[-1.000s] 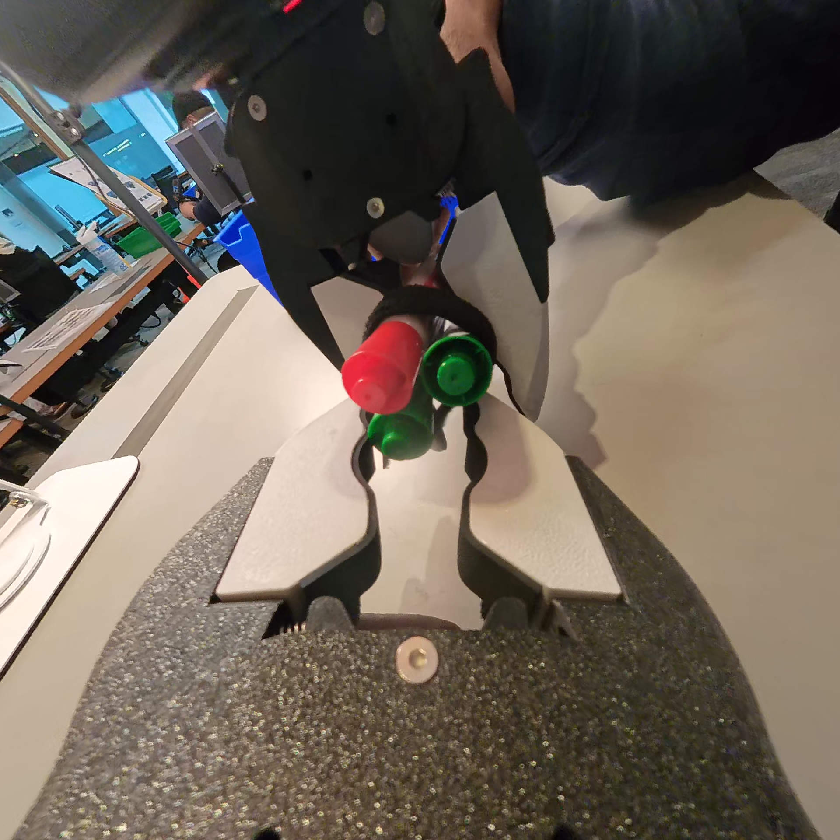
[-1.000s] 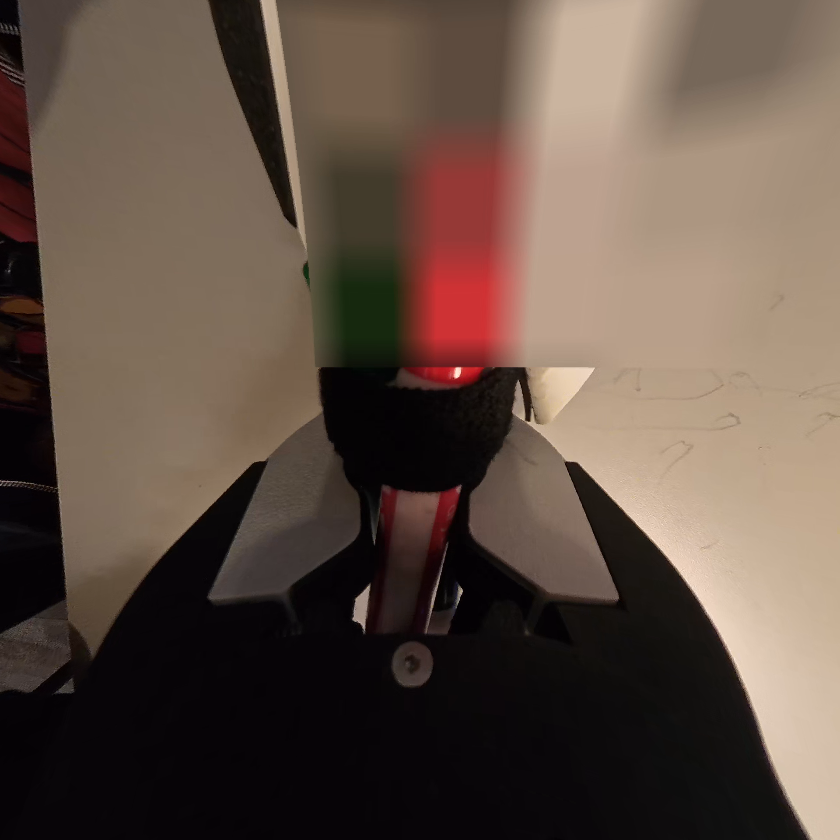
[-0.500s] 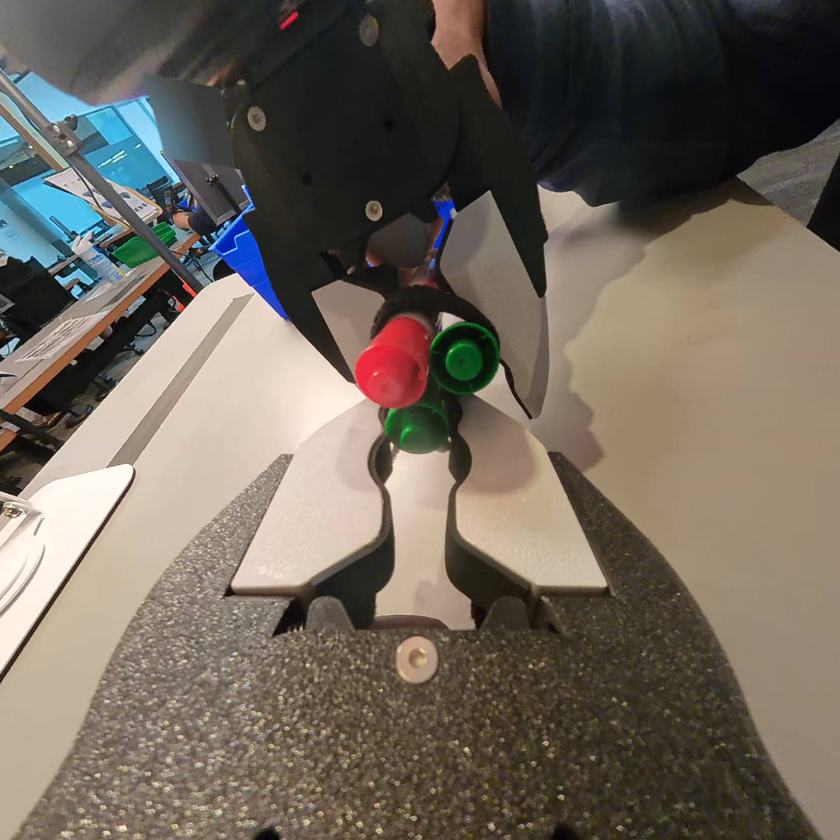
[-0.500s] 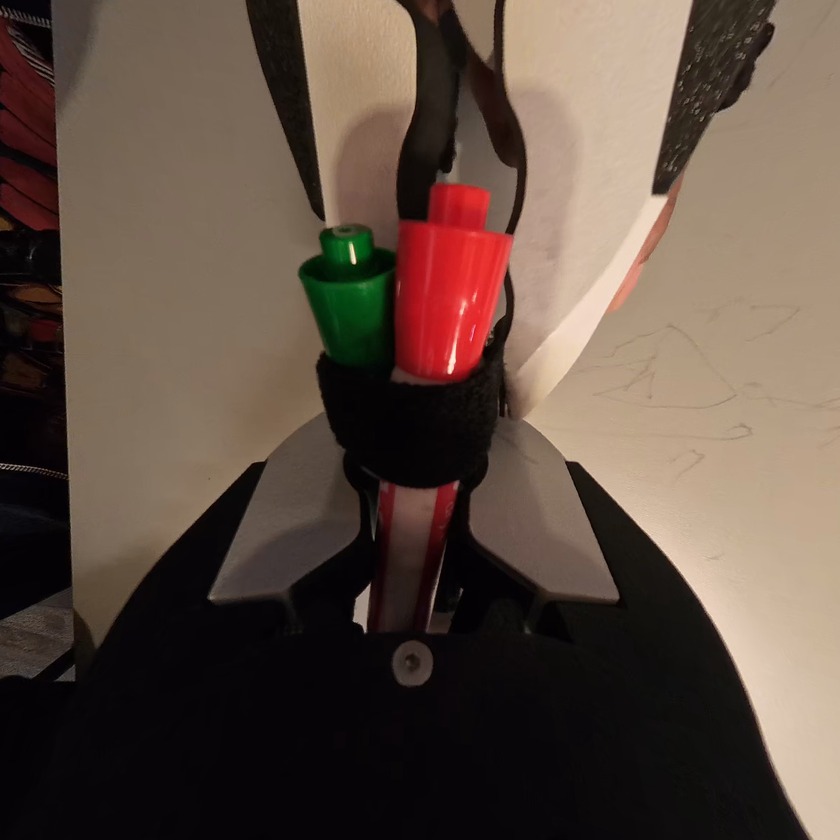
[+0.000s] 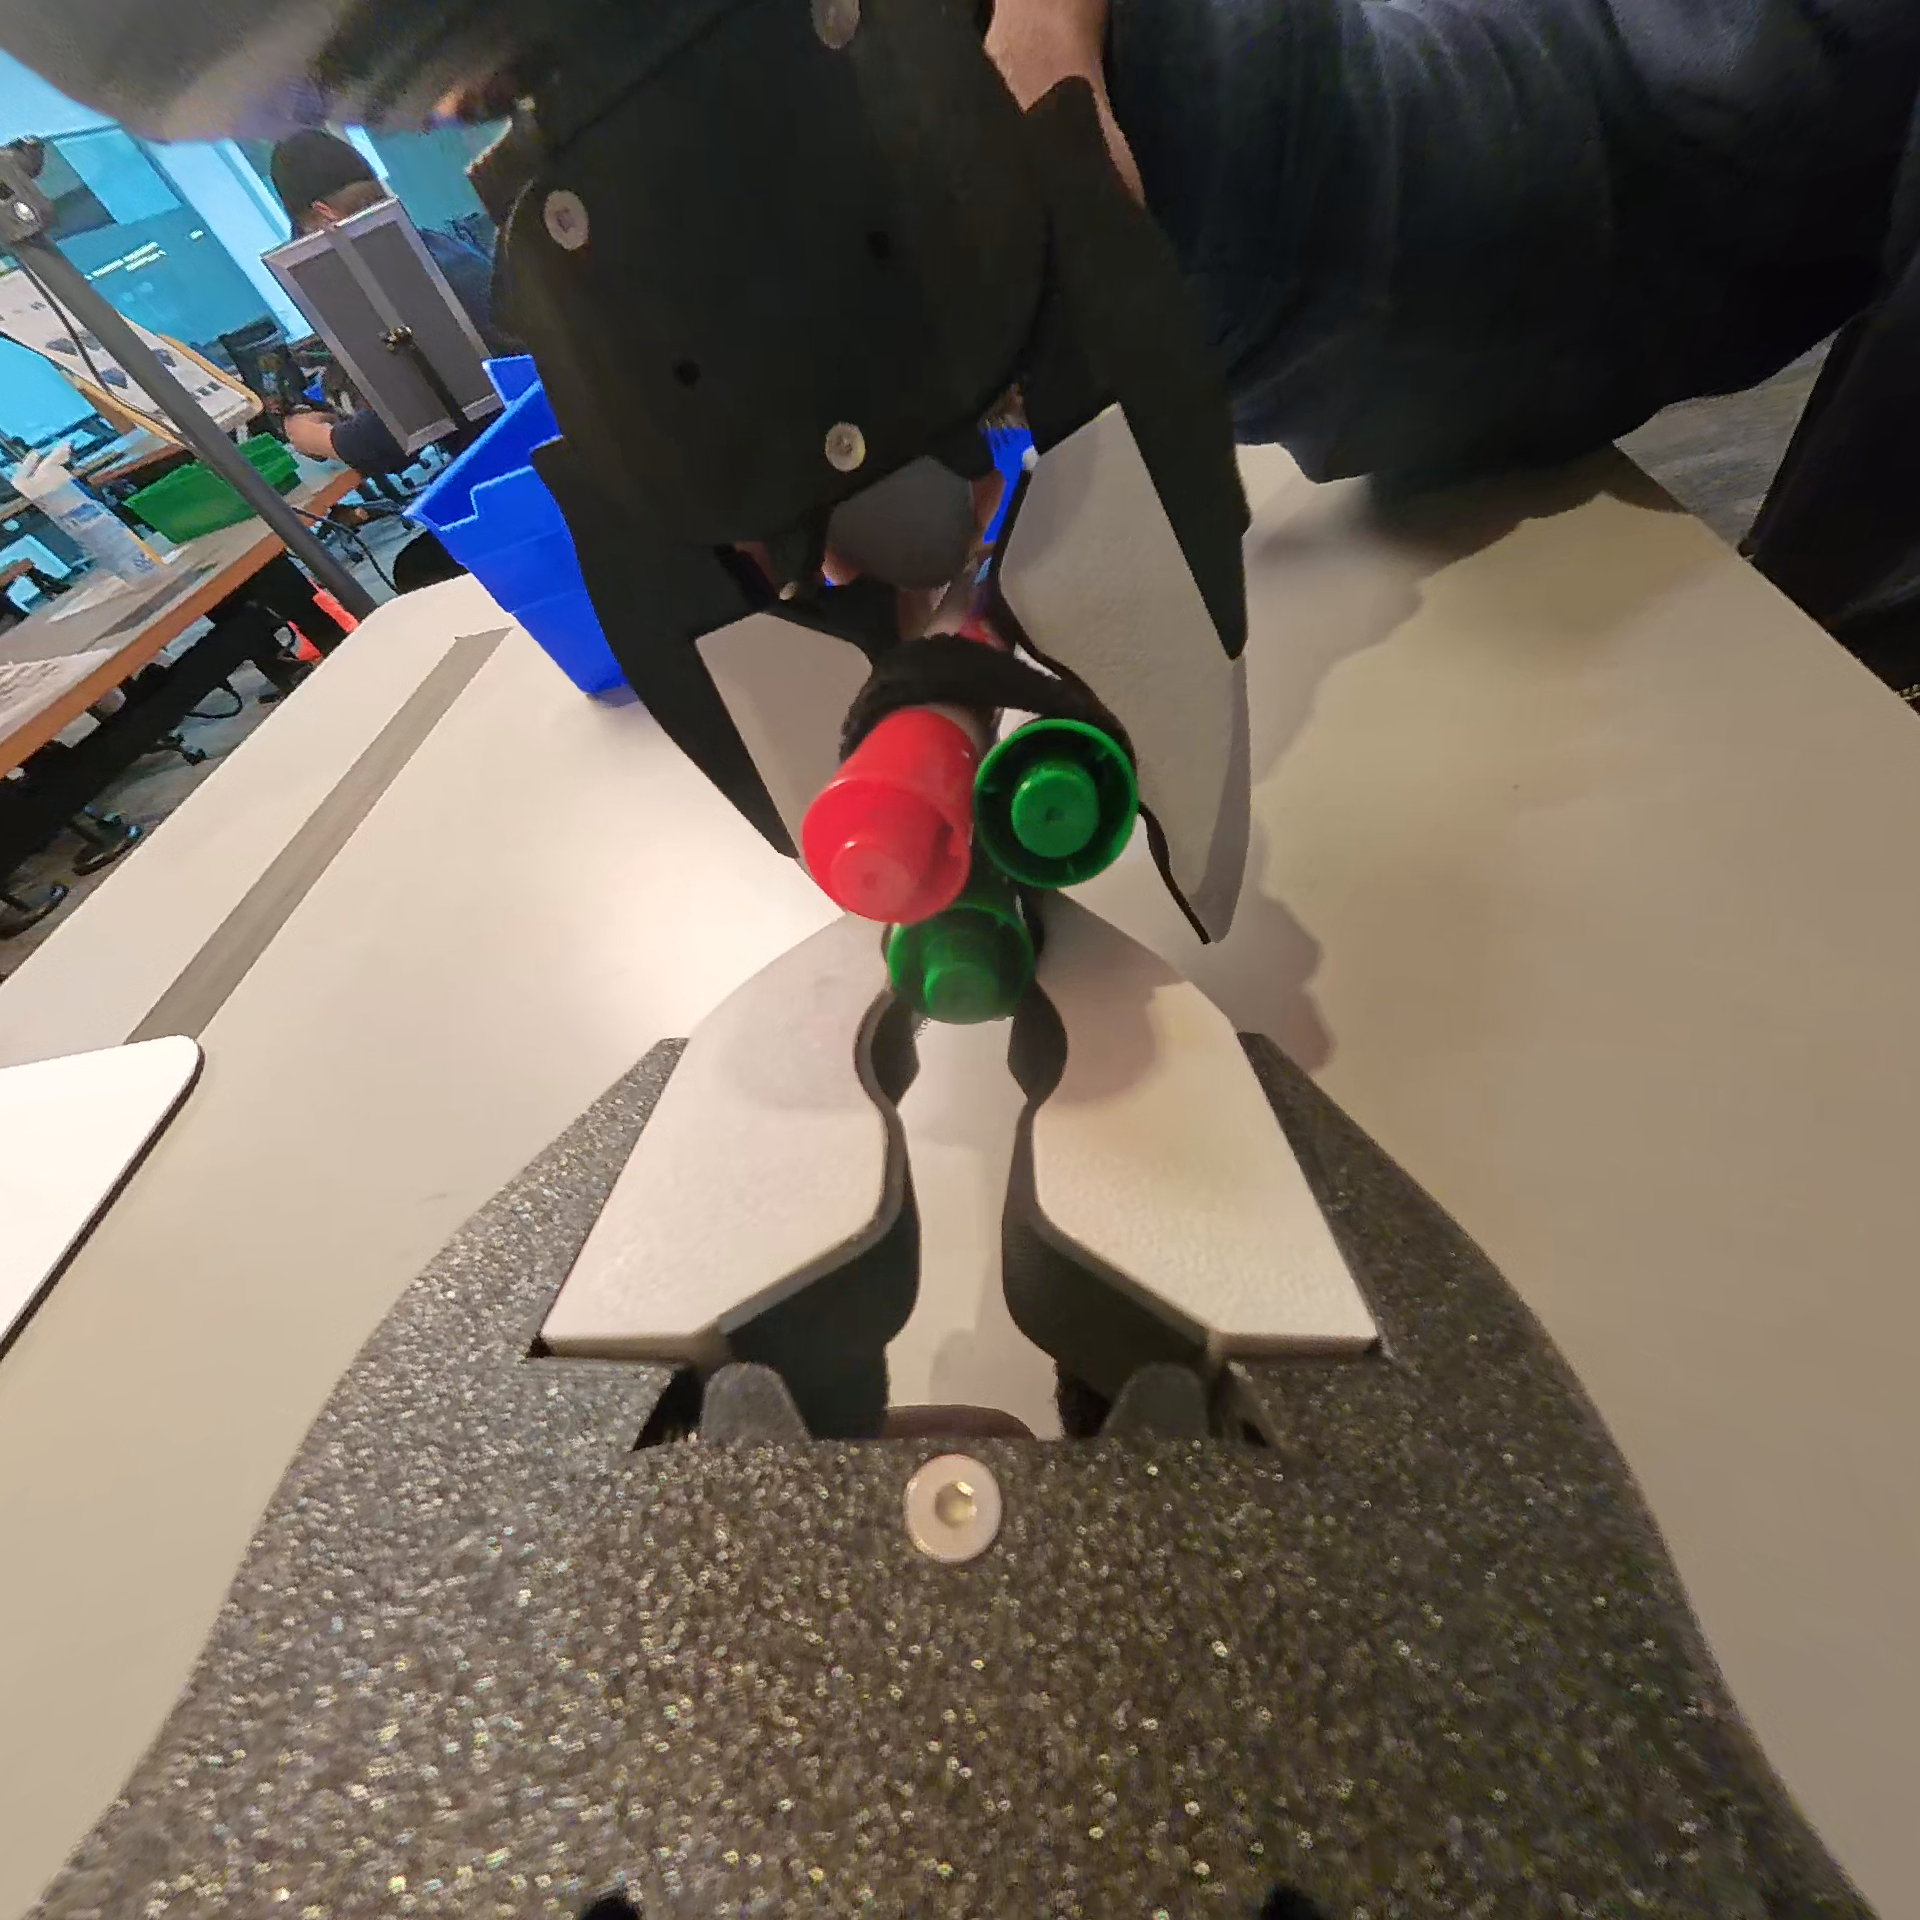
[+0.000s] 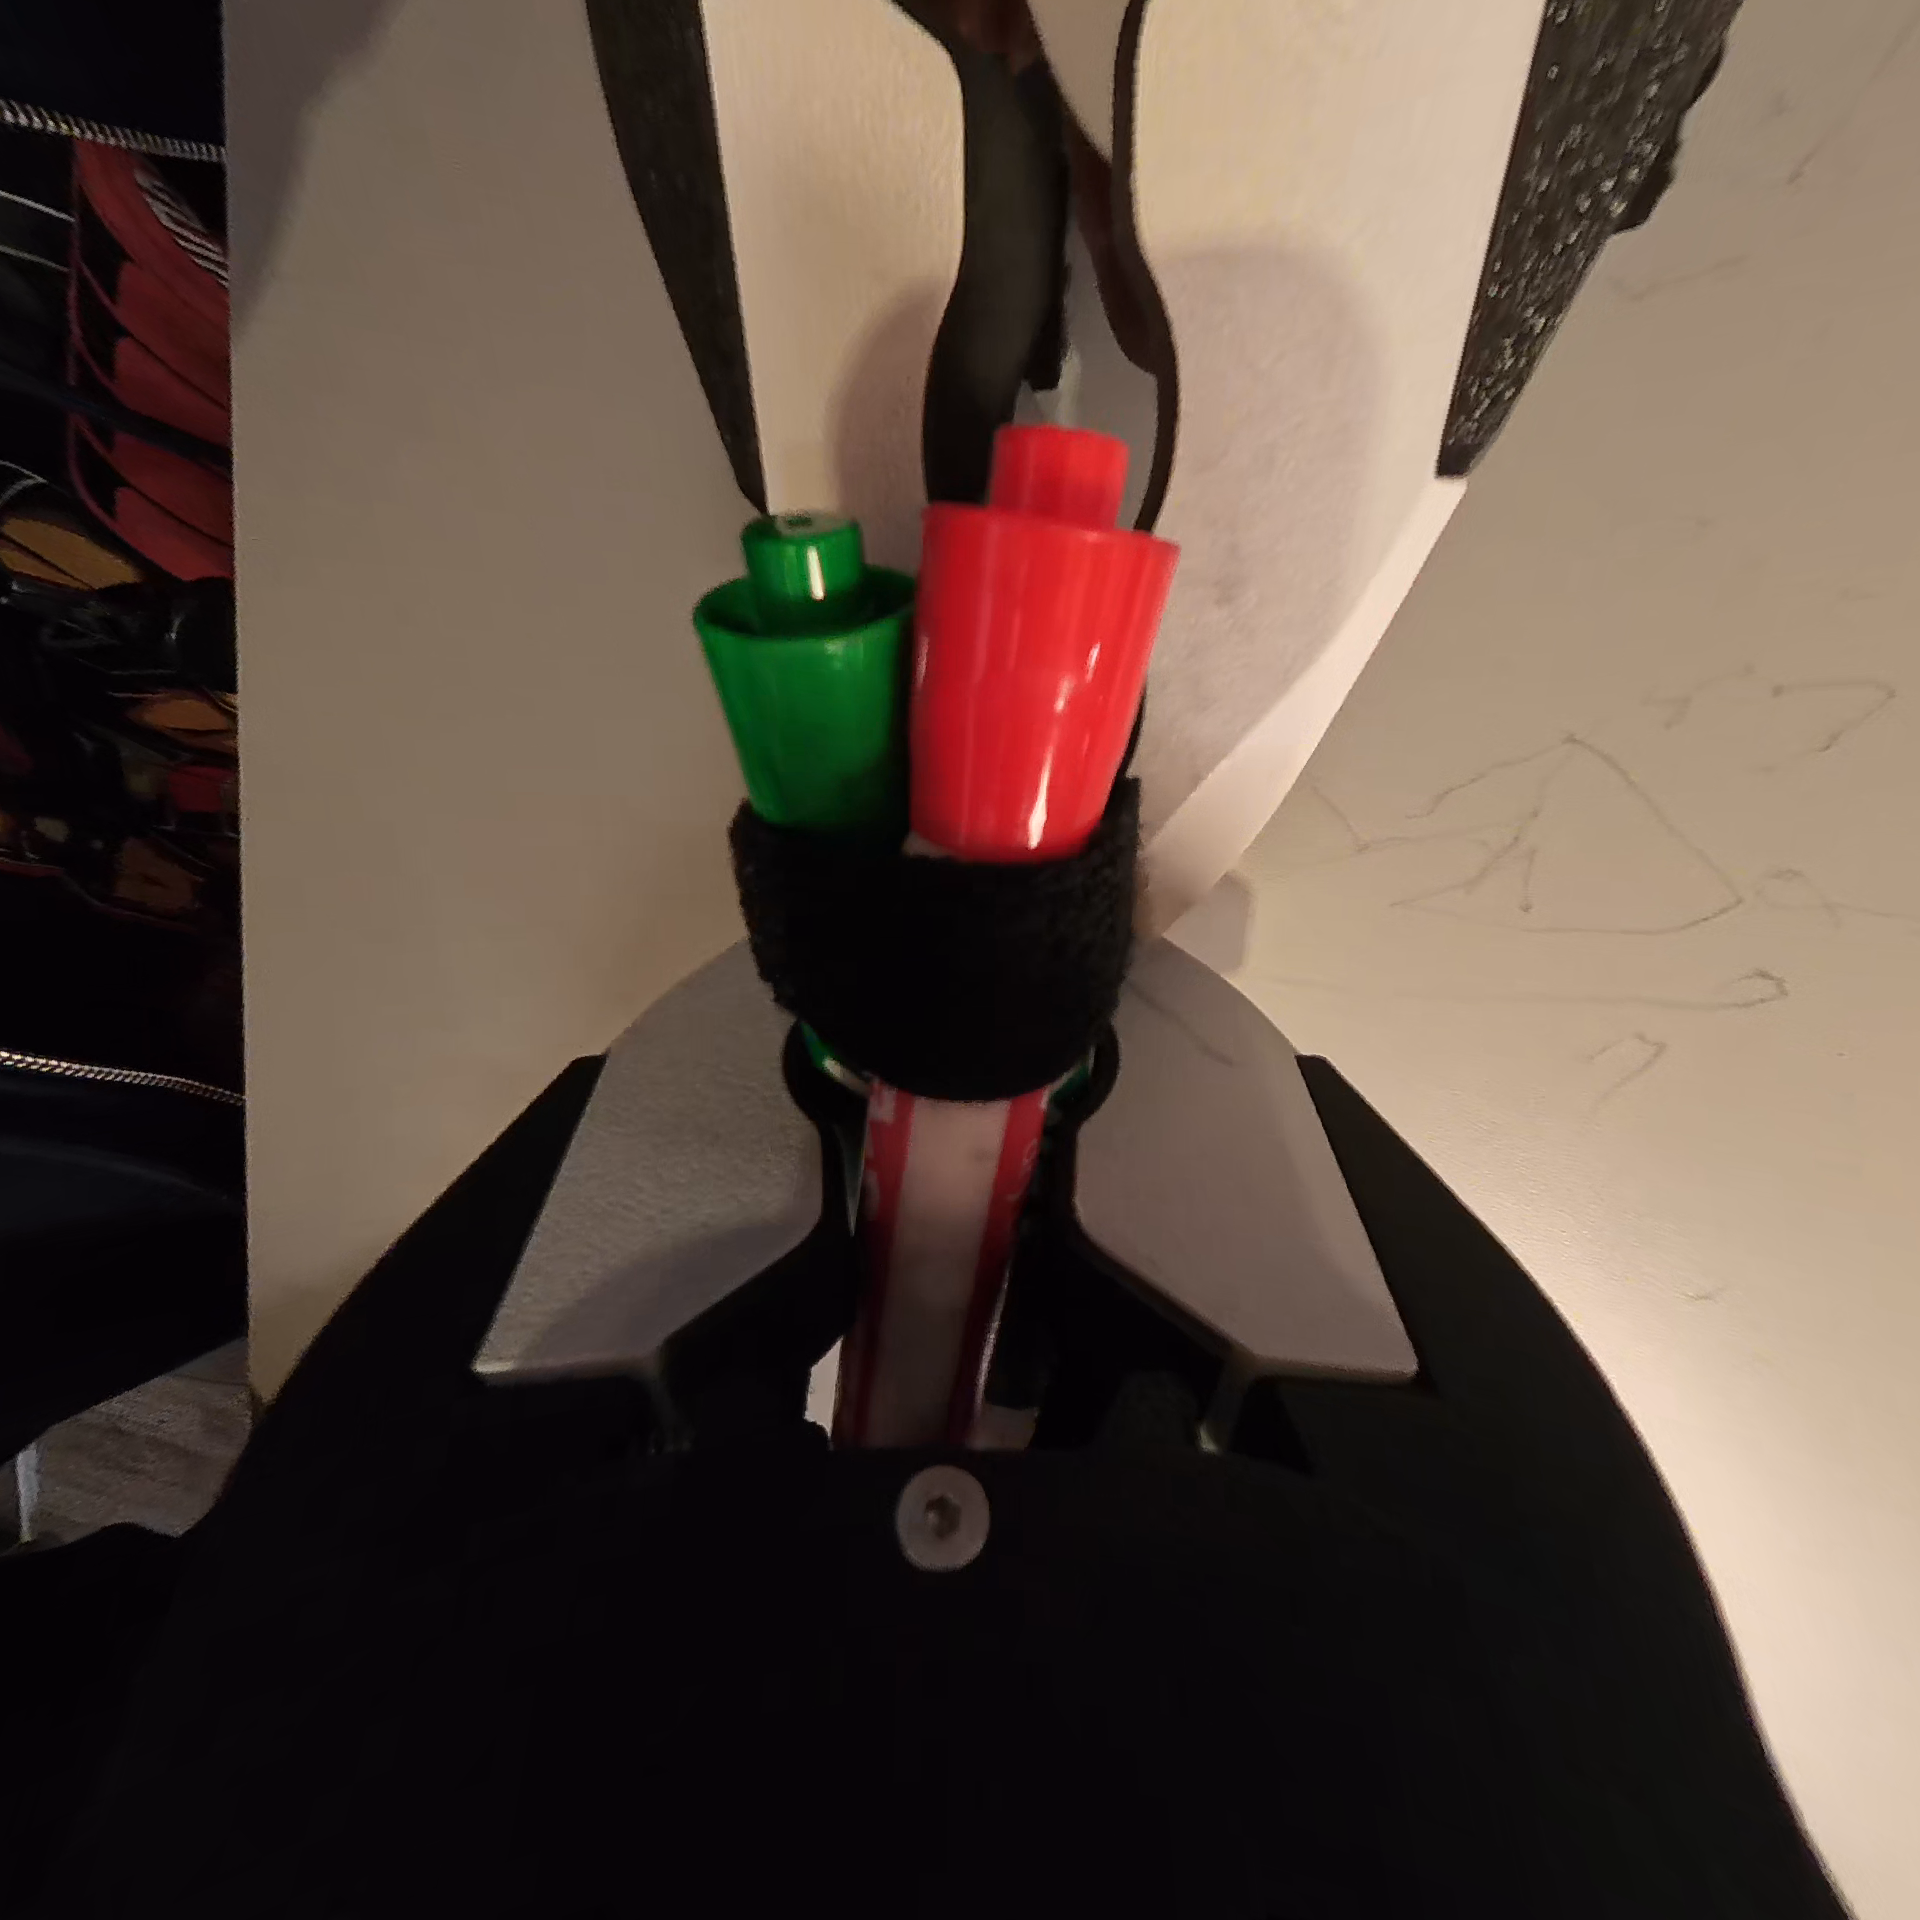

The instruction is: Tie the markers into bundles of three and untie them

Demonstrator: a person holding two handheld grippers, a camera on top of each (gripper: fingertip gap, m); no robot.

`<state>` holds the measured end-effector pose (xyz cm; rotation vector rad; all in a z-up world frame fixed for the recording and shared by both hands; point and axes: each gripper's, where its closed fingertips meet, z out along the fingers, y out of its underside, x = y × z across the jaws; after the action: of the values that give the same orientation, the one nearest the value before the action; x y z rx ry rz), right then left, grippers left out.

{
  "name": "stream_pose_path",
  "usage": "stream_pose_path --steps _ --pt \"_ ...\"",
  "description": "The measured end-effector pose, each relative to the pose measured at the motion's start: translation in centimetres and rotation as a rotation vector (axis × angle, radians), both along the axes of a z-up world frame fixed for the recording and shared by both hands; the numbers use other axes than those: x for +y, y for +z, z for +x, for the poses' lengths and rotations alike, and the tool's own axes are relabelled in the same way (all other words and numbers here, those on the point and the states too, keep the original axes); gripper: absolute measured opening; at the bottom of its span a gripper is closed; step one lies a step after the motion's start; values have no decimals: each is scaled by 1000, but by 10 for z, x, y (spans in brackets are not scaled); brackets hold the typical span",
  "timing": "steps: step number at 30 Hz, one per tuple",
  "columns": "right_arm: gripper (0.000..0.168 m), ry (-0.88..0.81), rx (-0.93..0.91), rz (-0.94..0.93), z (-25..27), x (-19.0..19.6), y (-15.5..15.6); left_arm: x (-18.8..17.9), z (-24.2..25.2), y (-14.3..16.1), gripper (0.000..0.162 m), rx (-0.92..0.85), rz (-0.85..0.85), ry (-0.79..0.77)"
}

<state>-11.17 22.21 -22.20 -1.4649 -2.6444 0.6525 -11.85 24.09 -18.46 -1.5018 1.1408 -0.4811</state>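
Left wrist view: the left claw [image 5: 961,1023] hovers over the pale counter [image 5: 1558,935], its fingers narrowly parted and closing on nothing, tips just beside a green cap [image 5: 961,966]. Facing it, the right claw [image 5: 935,665] clamps a bundle of three markers, a red cap [image 5: 888,831] and a second green cap [image 5: 1055,802] pointing at the camera, a black strap [image 5: 935,675] around them. A blue bin [image 5: 520,530] stands behind. Right wrist view: the right claw [image 6: 951,1039] pinches the bundle [image 6: 935,727] by its barrels just below the strap [image 6: 935,935], caps pointing toward the left claw [image 6: 1039,343] above the counter [image 6: 1558,935].
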Motion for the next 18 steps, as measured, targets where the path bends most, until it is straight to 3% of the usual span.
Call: stream_pose_path --steps 18 --pt "41 -17 -21 2 0 1 -3 1 -3 -6 16 48 -43 14"
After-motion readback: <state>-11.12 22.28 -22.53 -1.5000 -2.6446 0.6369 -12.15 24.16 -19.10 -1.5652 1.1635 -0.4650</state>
